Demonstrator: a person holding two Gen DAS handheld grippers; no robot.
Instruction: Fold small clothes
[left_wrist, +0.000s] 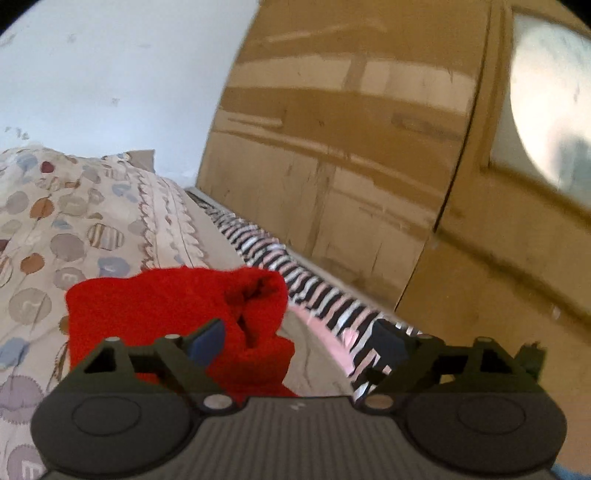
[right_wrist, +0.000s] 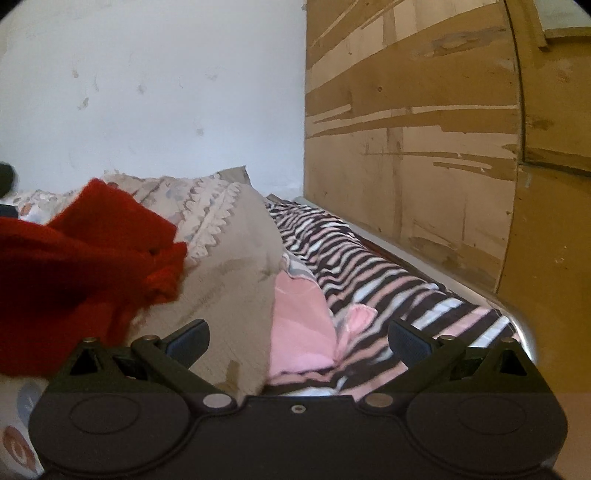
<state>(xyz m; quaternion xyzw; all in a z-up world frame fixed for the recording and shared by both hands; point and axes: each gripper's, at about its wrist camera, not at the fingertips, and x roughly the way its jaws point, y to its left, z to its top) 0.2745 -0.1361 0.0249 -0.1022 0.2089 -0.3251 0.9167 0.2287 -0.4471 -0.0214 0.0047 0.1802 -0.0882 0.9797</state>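
Note:
A red knitted garment (left_wrist: 166, 306) lies bunched on the patterned bedspread (left_wrist: 74, 229). In the left wrist view it sits just ahead of my left gripper (left_wrist: 297, 341), whose jaws stand wide apart. The left fingertip (left_wrist: 208, 338) overlaps the red cloth, but nothing is pinched between the pads. In the right wrist view the same red garment (right_wrist: 74, 277) is off to the left of my right gripper (right_wrist: 299, 343). That gripper is also open, with nothing between its fingers, above beige bedding and a pink cloth (right_wrist: 299, 332).
A black, white and pink striped blanket (right_wrist: 369, 269) runs along the bed's right side. Beyond it stands a worn wooden wardrobe (right_wrist: 406, 147) with a mirror panel (left_wrist: 550, 110). A white wall (right_wrist: 147, 92) is behind the bed.

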